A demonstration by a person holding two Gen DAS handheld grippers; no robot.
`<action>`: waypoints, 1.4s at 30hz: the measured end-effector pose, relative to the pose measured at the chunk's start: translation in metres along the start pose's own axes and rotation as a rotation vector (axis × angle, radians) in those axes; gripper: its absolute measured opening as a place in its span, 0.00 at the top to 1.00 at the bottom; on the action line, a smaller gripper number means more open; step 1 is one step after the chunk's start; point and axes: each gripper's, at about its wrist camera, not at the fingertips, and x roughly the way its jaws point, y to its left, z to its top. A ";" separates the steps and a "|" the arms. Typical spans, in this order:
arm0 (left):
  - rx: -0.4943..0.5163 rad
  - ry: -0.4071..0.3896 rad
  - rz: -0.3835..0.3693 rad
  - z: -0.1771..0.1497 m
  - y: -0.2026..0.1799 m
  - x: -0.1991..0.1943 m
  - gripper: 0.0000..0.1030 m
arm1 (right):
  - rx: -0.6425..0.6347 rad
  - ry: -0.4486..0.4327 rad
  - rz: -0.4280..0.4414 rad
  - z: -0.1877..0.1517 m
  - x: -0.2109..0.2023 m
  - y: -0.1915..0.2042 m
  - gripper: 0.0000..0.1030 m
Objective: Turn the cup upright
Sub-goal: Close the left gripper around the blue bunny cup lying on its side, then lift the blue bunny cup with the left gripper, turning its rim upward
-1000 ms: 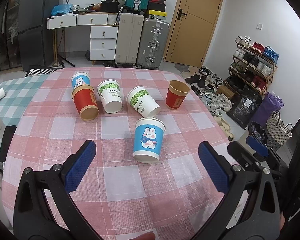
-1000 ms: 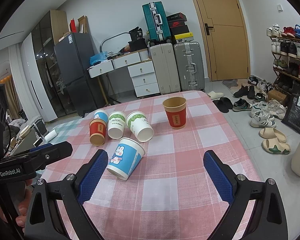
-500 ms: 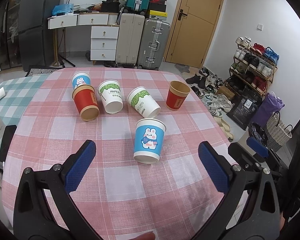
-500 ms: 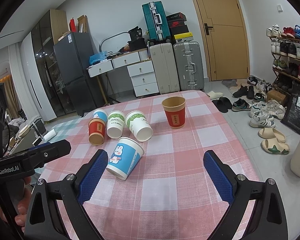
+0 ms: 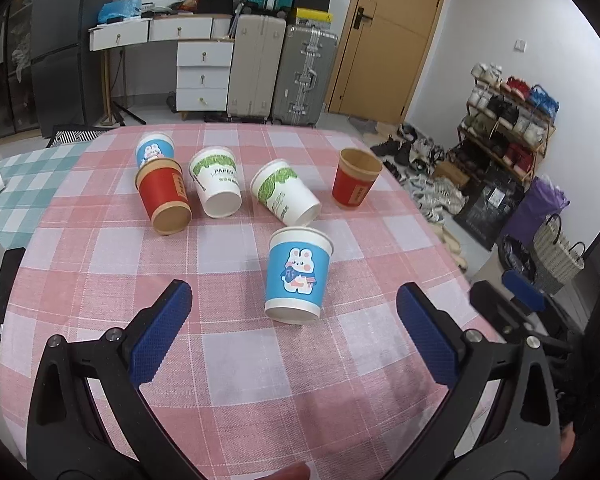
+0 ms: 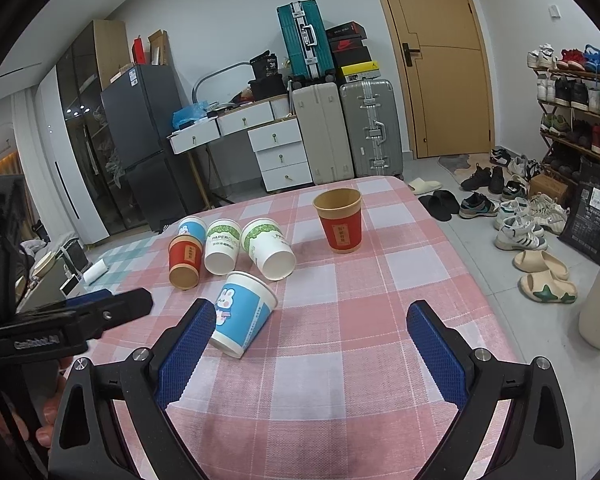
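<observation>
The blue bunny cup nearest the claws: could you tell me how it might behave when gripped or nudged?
The blue bunny cup looks like thin paper, so it is probably light and would crush under a hard squeeze. It appears empty, and a nudge could easily slide or tip it on the checked tablecloth. Its tapered wall may slip.

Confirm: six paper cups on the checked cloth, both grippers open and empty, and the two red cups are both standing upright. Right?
Not quite. Only one red cup stands upright, off to the right. The other red cup lies on its side beside the white and green cups, as the right wrist view shows. The rest holds: six cups on the cloth, left gripper and right gripper open and empty.
</observation>
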 end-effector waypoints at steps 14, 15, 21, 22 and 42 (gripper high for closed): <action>0.077 0.352 -0.036 0.030 -0.005 0.148 0.01 | 0.059 0.065 -0.017 -0.008 0.037 -0.032 0.05; 0.083 0.366 -0.040 0.031 -0.005 0.157 0.01 | 0.063 0.068 -0.017 -0.008 0.039 -0.035 0.05; 0.062 0.509 -0.047 0.033 -0.003 0.198 0.42 | 0.079 0.075 -0.017 -0.006 0.046 -0.041 0.05; 0.046 0.513 -0.067 0.034 0.000 0.200 0.43 | 0.078 0.074 -0.015 -0.006 0.045 -0.041 0.05; -0.017 0.437 -0.127 0.029 0.064 -0.043 0.44 | 0.014 0.066 0.113 -0.026 -0.004 0.039 0.05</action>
